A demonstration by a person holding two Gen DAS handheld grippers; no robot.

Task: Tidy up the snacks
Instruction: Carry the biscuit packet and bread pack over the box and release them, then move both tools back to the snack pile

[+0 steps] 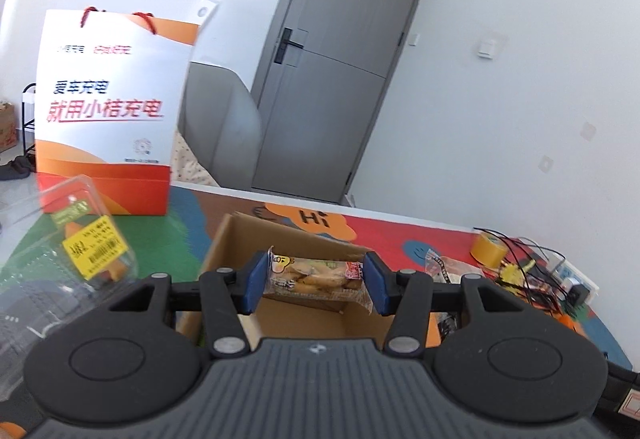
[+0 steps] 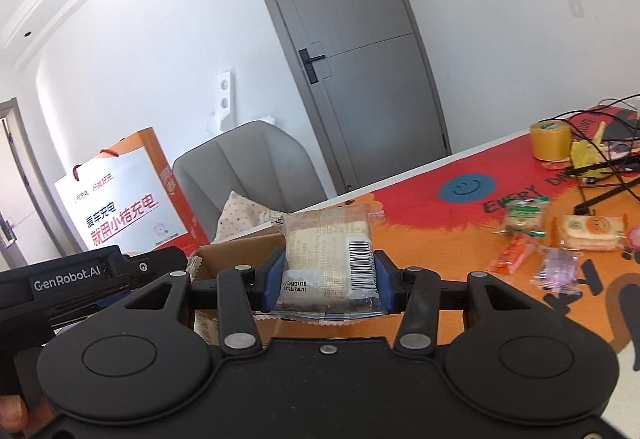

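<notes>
Your left gripper (image 1: pixel 315 282) pinches a yellow snack packet (image 1: pixel 316 276) over the open cardboard box (image 1: pixel 224 239); your right gripper (image 2: pixel 329 275) clamps a clear wrapped cake (image 2: pixel 330 255) just right of that box. Below lies a colourful table mat (image 2: pixel 440 223), with a grey door (image 1: pixel 332 71) and white walls beyond. Loose snacks (image 2: pixel 560 239), yellow tape (image 2: pixel 550 140) and tangled wires (image 2: pixel 600 175) sit right; a paper bag (image 1: pixel 108 107) stands left.

Grey door (image 1: pixel 320 71), white walls (image 1: pixel 520 39)

Desk (image 2: pixel 420 199) is covered w/ a colourful mat. On it are seen: open cardboard box (image 1: pixel 240 239), orange-white paper bag (image 1: pixel 108 111), yellow tape roll (image 2: pixel 550 141), loose wrapped snacks (image 2: pixel 588 233), tangled black cables (image 1: pixel 532 259).
</notes>
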